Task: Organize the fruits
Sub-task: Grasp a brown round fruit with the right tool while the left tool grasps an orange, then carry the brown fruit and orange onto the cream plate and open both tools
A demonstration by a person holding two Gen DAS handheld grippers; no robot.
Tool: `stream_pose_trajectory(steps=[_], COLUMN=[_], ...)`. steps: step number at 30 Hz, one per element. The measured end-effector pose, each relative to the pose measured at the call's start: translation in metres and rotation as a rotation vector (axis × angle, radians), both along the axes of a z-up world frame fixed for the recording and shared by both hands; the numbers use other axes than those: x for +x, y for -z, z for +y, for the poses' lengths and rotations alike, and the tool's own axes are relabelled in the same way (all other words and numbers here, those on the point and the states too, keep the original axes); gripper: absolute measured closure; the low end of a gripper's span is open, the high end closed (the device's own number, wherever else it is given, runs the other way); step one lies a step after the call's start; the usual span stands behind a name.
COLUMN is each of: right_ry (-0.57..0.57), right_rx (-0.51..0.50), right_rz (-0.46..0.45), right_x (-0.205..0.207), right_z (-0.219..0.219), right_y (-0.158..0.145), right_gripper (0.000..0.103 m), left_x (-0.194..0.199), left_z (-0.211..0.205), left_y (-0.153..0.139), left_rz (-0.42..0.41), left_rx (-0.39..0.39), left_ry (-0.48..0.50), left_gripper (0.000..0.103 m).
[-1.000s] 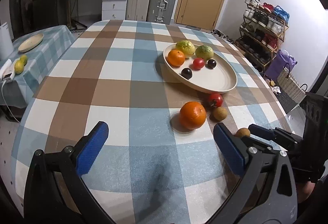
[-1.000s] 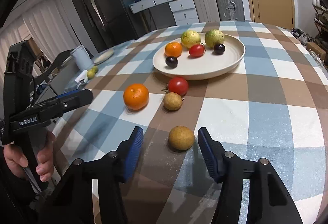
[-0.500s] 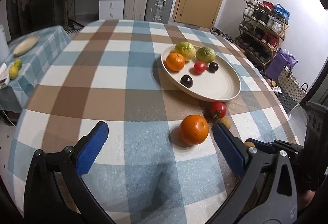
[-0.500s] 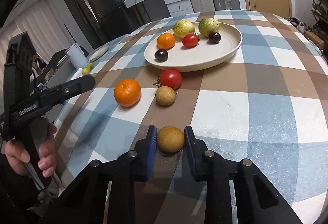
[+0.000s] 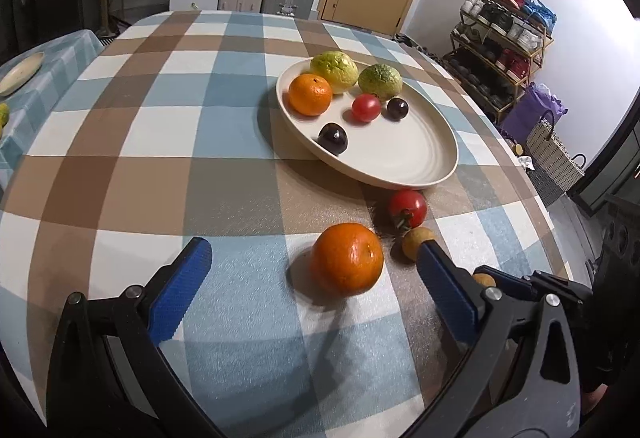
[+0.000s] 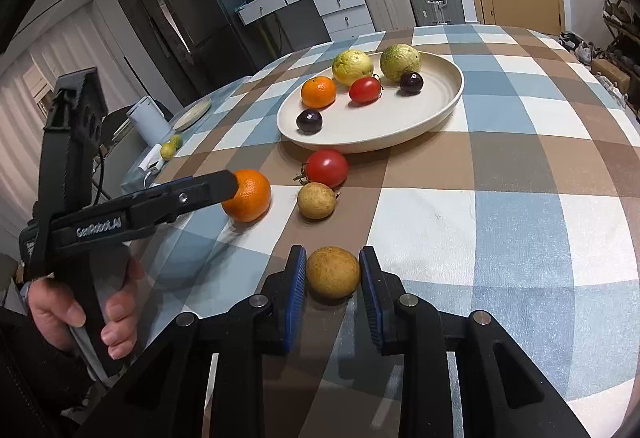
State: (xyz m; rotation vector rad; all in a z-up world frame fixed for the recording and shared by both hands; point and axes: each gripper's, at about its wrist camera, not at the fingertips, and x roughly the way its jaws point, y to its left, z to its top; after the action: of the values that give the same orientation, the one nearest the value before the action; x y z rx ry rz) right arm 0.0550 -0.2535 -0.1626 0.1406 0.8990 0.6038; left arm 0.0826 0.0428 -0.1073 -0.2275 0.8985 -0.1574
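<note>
A cream plate [image 5: 416, 157] [image 6: 440, 105] holds an orange, two green-yellow fruits, a tomato and two dark plums. On the cloth lie a big orange [image 5: 347, 258] [image 6: 249, 194], a red tomato [image 5: 408, 206] [image 6: 327, 167] and a small brown fruit [image 5: 414, 242] [image 6: 316, 200]. My right gripper [image 6: 333, 274] is shut on another brown fruit [image 6: 333, 271] just above the cloth; that fruit also shows in the left wrist view [image 5: 485, 279]. My left gripper [image 5: 312, 278] is open, with the big orange just ahead between its fingers.
The checked tablecloth [image 5: 160, 141] covers a round table. A side table at the left carries a small plate [image 5: 20, 71] and small fruits [image 6: 170, 147]. Suitcases, drawers and a shoe rack [image 5: 504, 37] stand beyond.
My right gripper closed on the brown fruit. My left gripper moved forward toward the big orange, staying open.
</note>
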Motion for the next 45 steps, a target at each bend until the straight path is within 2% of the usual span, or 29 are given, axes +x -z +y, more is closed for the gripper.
stream_pose_trajectory(steps=[2, 6, 9, 10, 11, 27, 35, 42, 45], right_ry=[0.004, 0.01, 0.021, 0.023, 0.025, 0.019, 0.044, 0.052, 0.047], right_rx=[-0.001, -0.021, -0.019, -0.018, -0.018, -0.015, 0.011, 0.052, 0.065], right_rz=[0.006, -0.003, 0.005, 0.002, -0.001, -0.019, -0.026, -0.088, -0.104], right_x=[0.0, -0.002, -0.003, -0.003, -0.004, -0.002, 0.011, 0.043, 0.061], right_z=[-0.002, -0.004, -0.007, -0.008, -0.008, -0.012, -0.022, -0.027, -0.026], right_y=[0.001, 0.0, 0.001, 0.001, 0.0, -0.008, -0.015, -0.043, -0.052], right_gripper=[0.075, 0.075, 0.075, 0.075, 0.075, 0.075, 0.075, 0.075, 0.075], left_x=[0.003, 0.007, 0.009, 0.01, 0.011, 0.01, 0.015, 0.042, 0.055], left_z=[0.001, 0.001, -0.003, -0.004, -0.006, 0.007, 0.012, -0.002, -0.017], left_y=[0.002, 0.003, 0.004, 0.005, 0.007, 0.005, -0.03, -0.056, -0.059], left_rz=[0.005, 0.01, 0.02, 0.033, 0.054, 0.062, -0.02, -0.072, -0.087], left_rx=[-0.025, -0.059, -0.085, -0.092, -0.085, -0.143, -0.162, -0.156, -0.126], left_ry=[0.009, 0.04, 0.089, 0.106, 0.112, 0.103, 0.108, 0.145, 0.176], left_gripper=[0.014, 0.026, 0.048, 0.061, 0.065, 0.066, 0.066, 0.066, 0.066])
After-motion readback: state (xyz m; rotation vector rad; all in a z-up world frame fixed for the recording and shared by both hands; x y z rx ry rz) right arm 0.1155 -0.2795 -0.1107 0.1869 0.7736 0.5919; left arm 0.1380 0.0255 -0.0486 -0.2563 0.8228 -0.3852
